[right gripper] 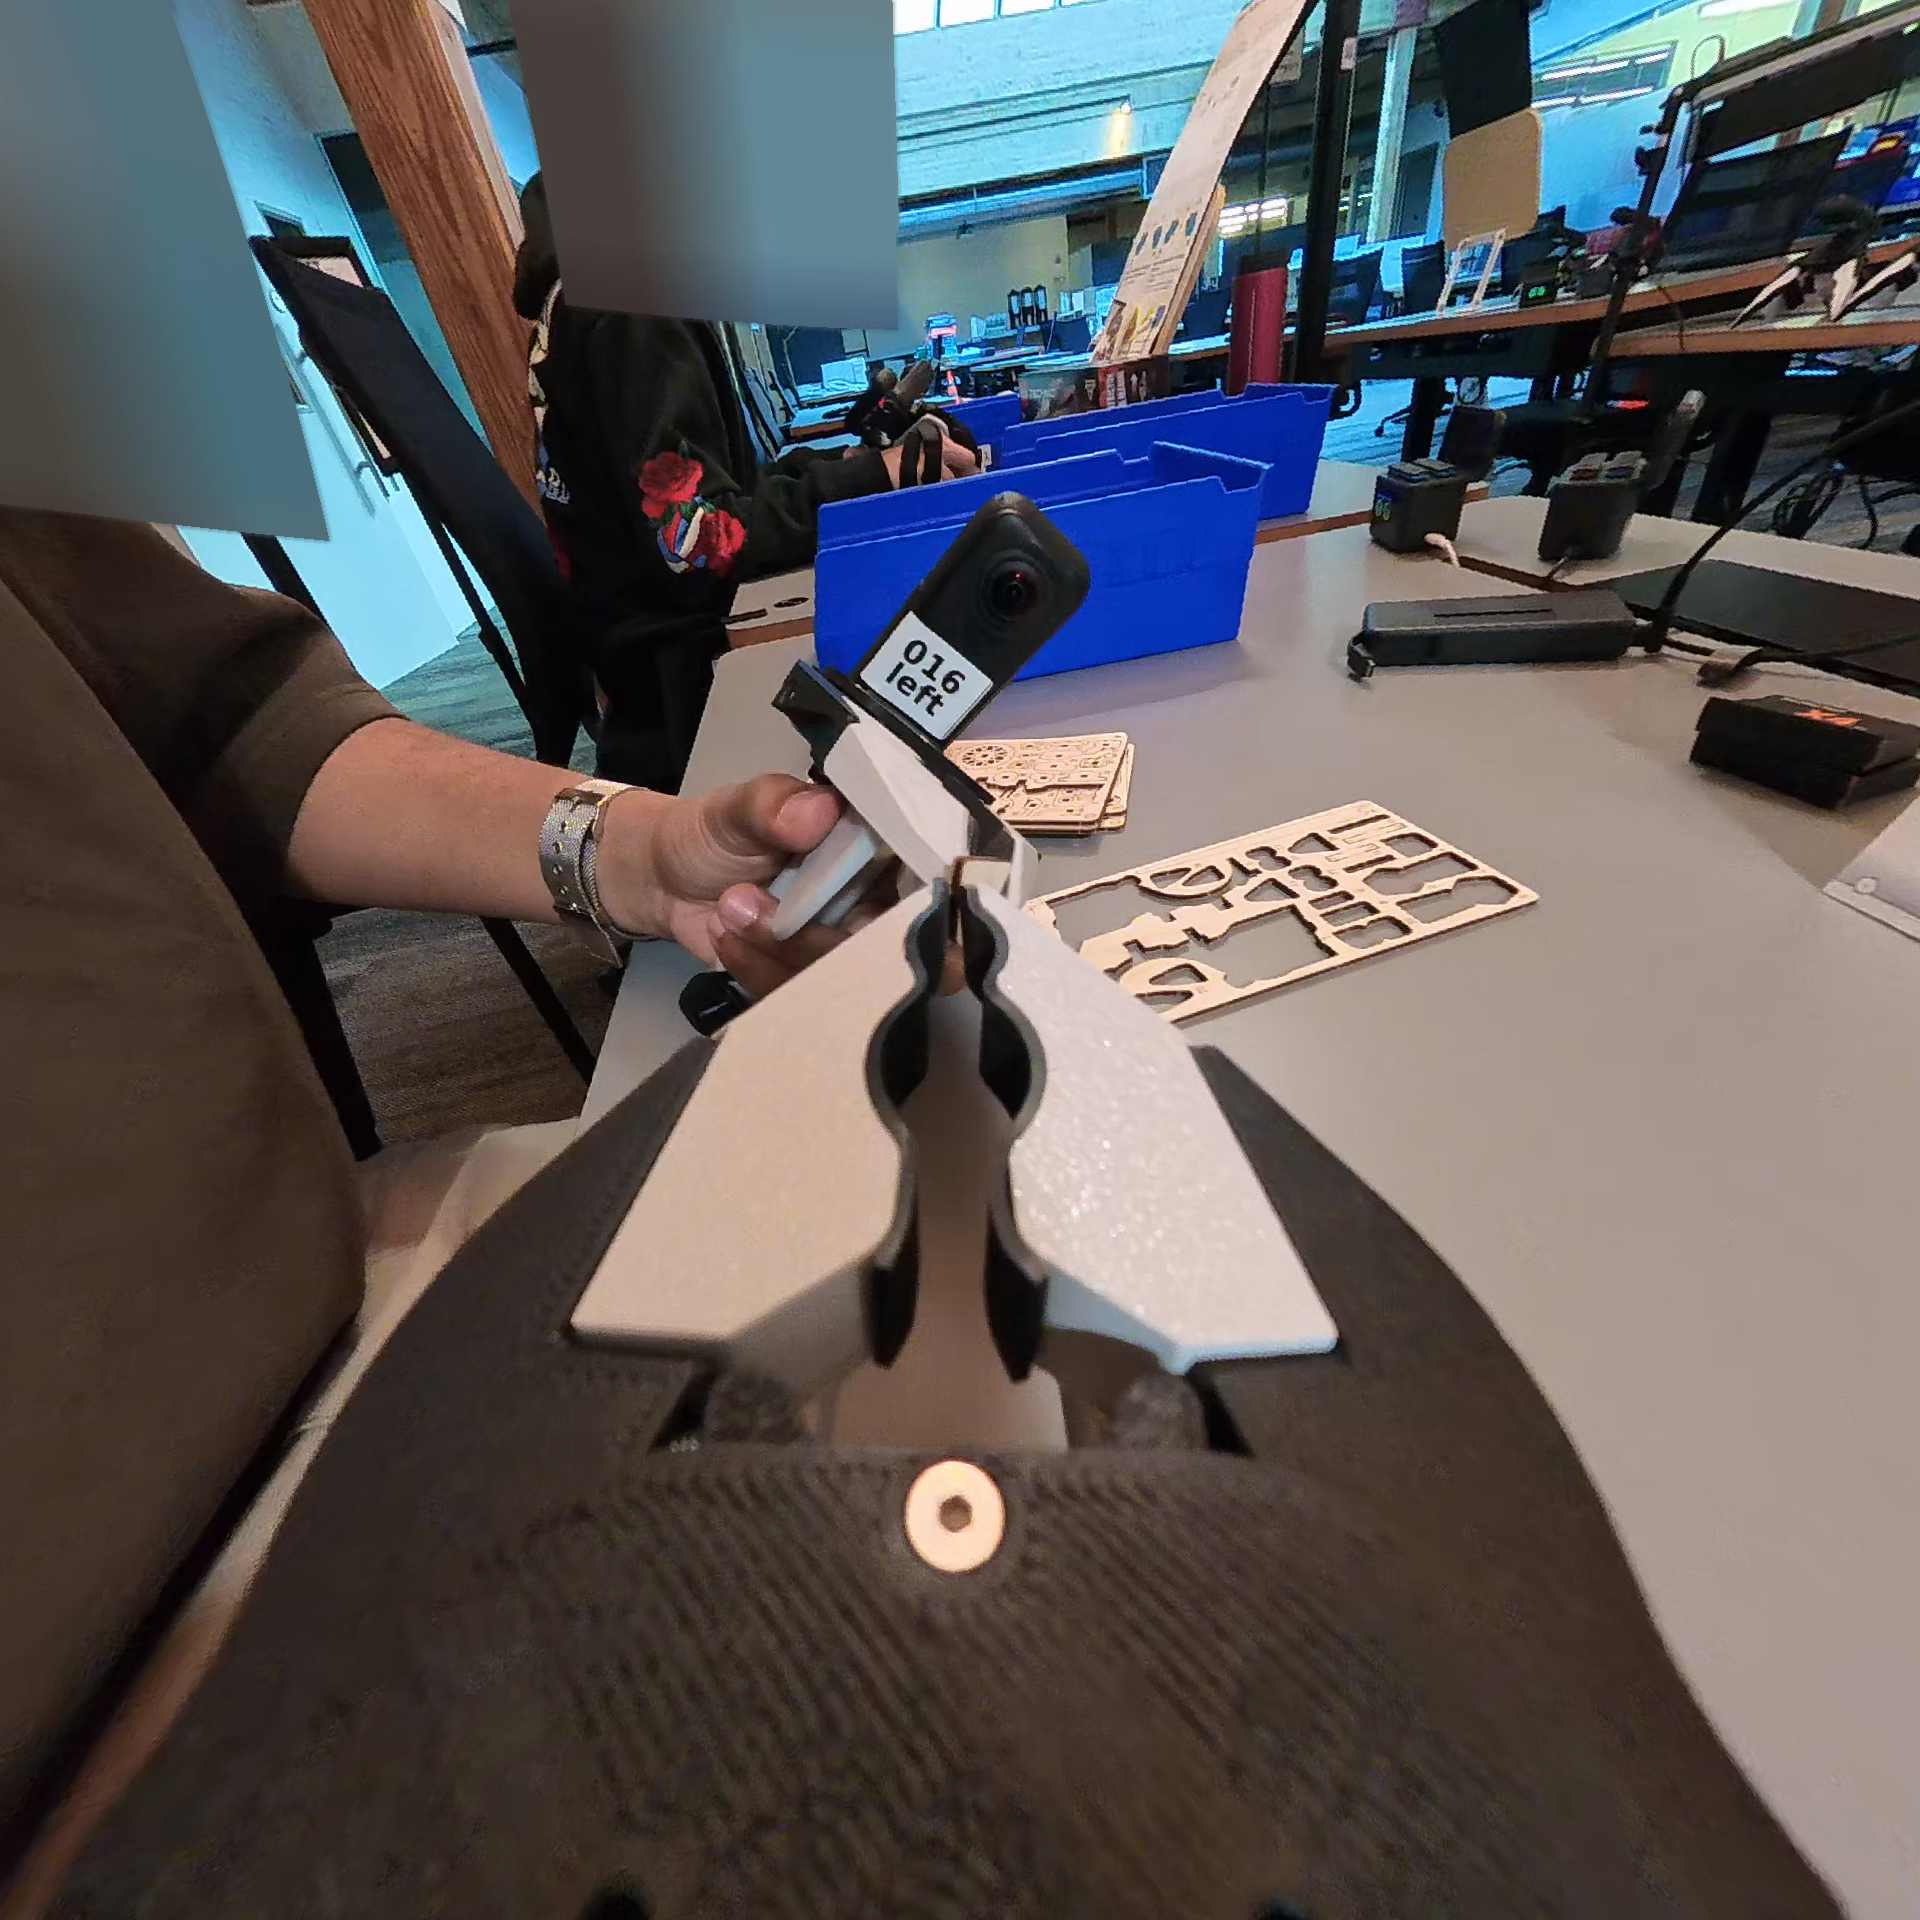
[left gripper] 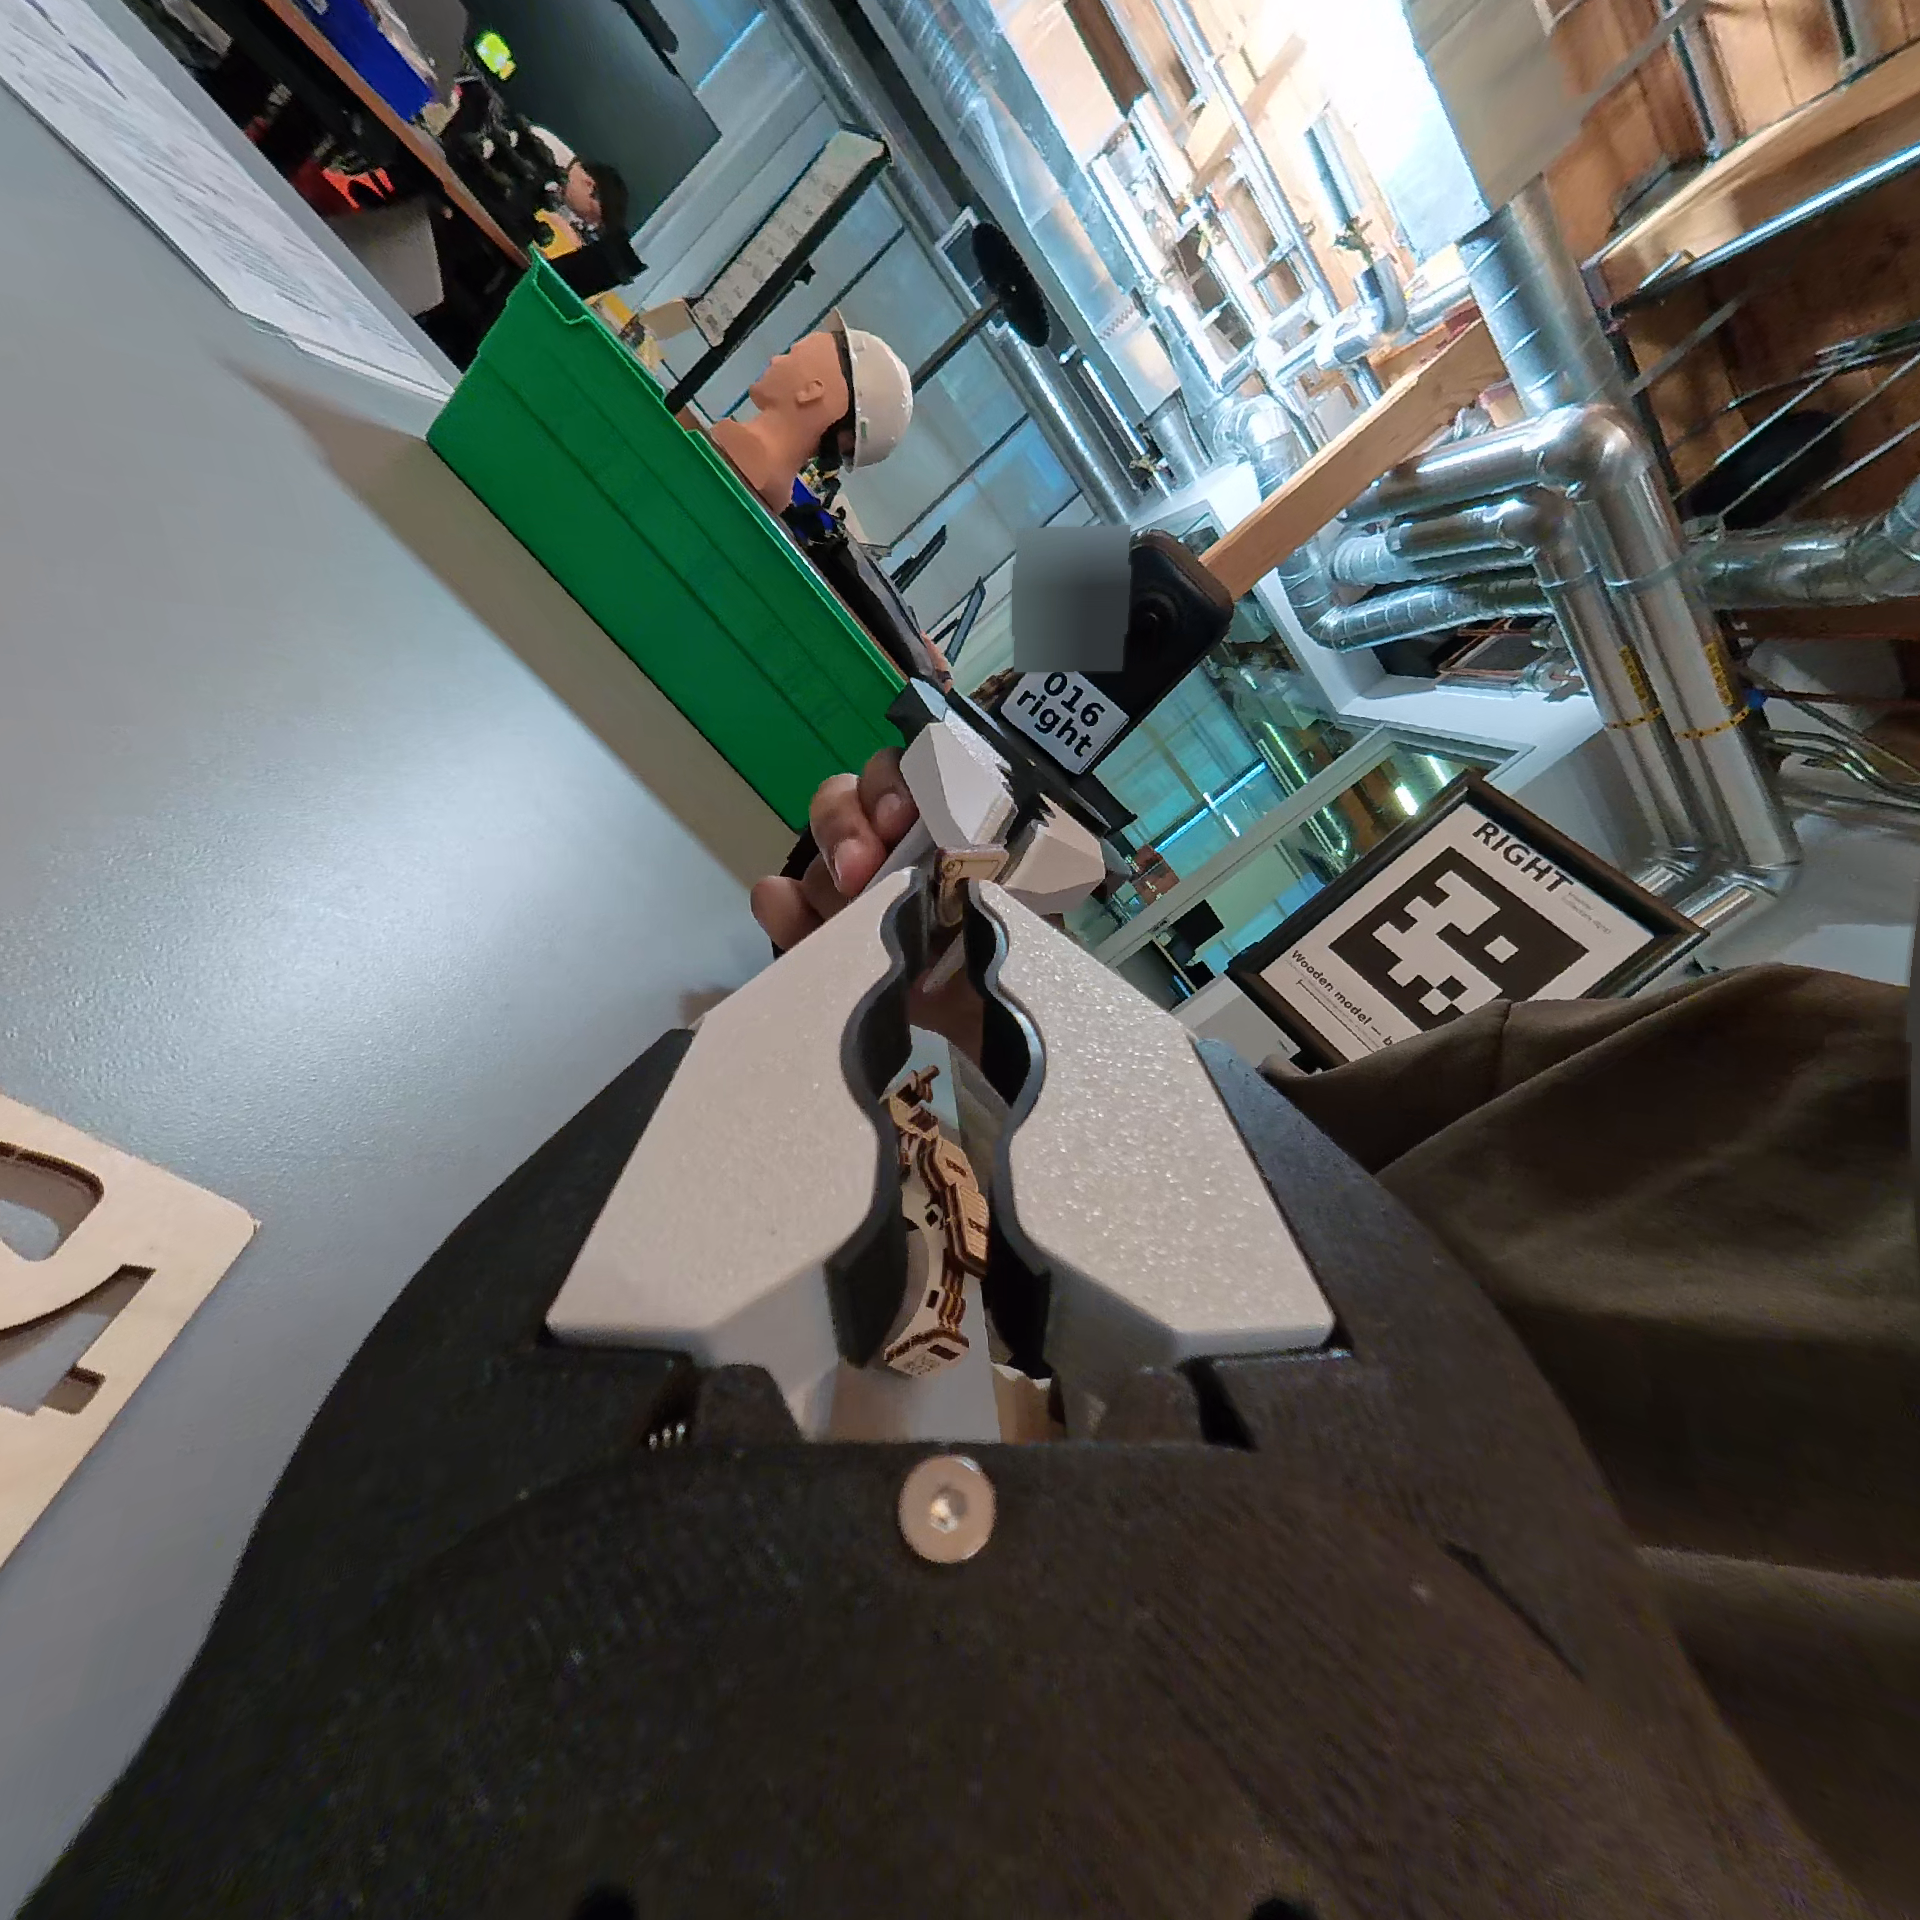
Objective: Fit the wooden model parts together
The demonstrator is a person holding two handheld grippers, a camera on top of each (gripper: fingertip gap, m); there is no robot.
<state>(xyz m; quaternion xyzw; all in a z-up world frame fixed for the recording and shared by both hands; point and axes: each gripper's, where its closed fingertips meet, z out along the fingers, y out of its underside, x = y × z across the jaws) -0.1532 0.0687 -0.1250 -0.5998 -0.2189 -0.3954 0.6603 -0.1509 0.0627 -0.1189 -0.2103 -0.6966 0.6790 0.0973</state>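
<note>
1. Left wrist view: the left gripper (left gripper: 943, 914) is clamping a wooden sub-assembly (left gripper: 935, 1226) that is running lengthwise along the channel between its fingers, long axis pointing out toward the tips. Just past those tips the right gripper (left gripper: 992, 847) is facing in, nose to nose, pinching a small wooden piece (left gripper: 961, 871). The two wooden parts are sitting almost in contact, tip to tip. A punched-out plywood sheet (left gripper: 94, 1257) is lying on the grey table (left gripper: 312, 727), near a green bin (left gripper: 644, 582).

2. Right wrist view: the right gripper (right gripper: 954, 902) is nearly closed, with only a thin dark edge of the piece showing at the tips; I cannot tell how firmly it is held. The left gripper (right gripper: 977, 852) is meeting it head-on, angled down from upper left. An emptied sheet (right gripper: 1288, 904) and a stack of uncut sheets (right gripper: 1049, 779) are lying beyond, well apart from both grippers.

3. Judgement: the join turns on lining the small piece up with the sub-assembly's long axis; both grippers are equally near the joint.
</note>
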